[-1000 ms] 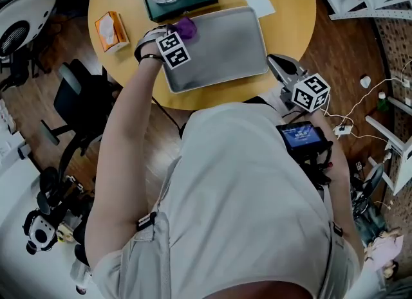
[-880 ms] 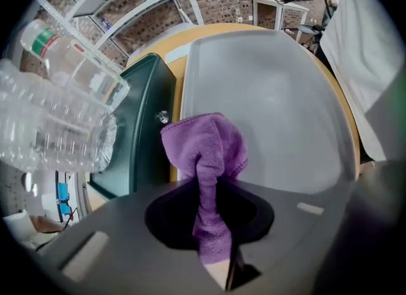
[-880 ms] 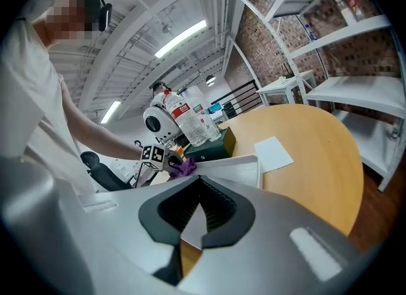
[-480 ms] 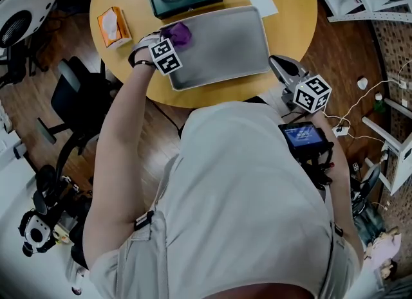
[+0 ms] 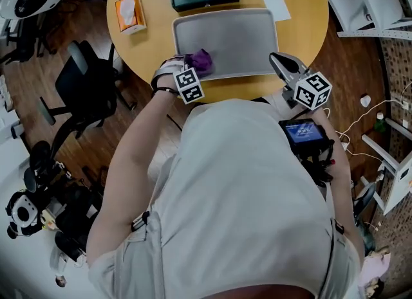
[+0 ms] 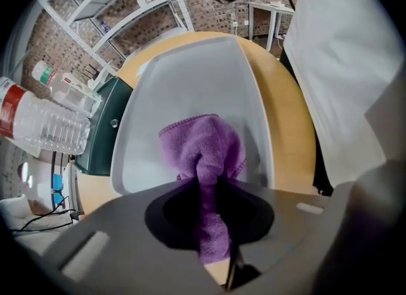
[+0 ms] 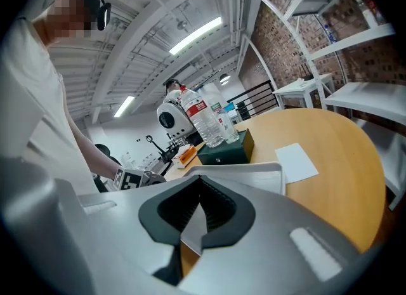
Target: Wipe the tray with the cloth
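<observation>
Wooden counter point(image 5: 302, 27) carries grey tray point(image 5: 244, 34). Purple cloth point(image 5: 201, 62) sits at its near-left corner, pinched tight in left gripper point(image 6: 209, 186). Right gripper point(image 7: 193, 224) clamps the near-right rim. Risk: a heavy stroke drags the cloth over the rim, or the tray slips free.

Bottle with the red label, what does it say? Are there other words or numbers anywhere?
No text is readable.
Bottle label: too small to read.
Orange pack: print blurred.
Blue screen: blurred.
Marker cubes: black-and-white squares, no words.
</observation>
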`<action>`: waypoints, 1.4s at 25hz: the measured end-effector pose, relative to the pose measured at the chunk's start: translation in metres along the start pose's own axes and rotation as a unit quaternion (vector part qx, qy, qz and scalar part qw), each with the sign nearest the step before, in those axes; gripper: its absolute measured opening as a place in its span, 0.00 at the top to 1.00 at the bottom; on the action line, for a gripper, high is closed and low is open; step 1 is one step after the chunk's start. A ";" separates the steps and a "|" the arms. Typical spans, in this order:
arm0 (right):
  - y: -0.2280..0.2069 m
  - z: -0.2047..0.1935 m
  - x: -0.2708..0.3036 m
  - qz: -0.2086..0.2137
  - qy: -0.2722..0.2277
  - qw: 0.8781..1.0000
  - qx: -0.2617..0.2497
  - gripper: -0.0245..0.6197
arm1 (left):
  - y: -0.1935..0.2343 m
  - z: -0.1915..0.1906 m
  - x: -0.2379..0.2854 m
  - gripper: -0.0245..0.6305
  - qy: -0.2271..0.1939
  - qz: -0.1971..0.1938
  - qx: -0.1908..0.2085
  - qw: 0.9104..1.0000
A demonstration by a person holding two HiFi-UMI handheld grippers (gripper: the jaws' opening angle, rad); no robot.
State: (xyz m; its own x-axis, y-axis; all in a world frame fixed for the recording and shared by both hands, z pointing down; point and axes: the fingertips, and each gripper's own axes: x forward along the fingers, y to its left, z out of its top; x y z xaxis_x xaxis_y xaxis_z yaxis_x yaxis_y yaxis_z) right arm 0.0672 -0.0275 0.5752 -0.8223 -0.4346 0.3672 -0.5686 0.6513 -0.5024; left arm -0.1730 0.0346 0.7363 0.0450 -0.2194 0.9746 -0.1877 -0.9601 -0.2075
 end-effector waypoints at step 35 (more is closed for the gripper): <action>0.027 0.026 0.024 0.037 0.000 0.998 -0.046 0.96 | 0.026 -0.121 -0.010 0.71 0.012 -0.034 -0.383 0.923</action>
State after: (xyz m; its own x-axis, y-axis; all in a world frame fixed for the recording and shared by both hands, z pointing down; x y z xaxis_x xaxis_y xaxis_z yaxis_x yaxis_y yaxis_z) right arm 0.0315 -0.0368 0.5502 -0.8623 -0.3827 0.3317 -0.5015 0.7368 -0.4535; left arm -0.2969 0.0329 0.7315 0.0625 -0.1498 0.9867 -0.8242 -0.5652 -0.0336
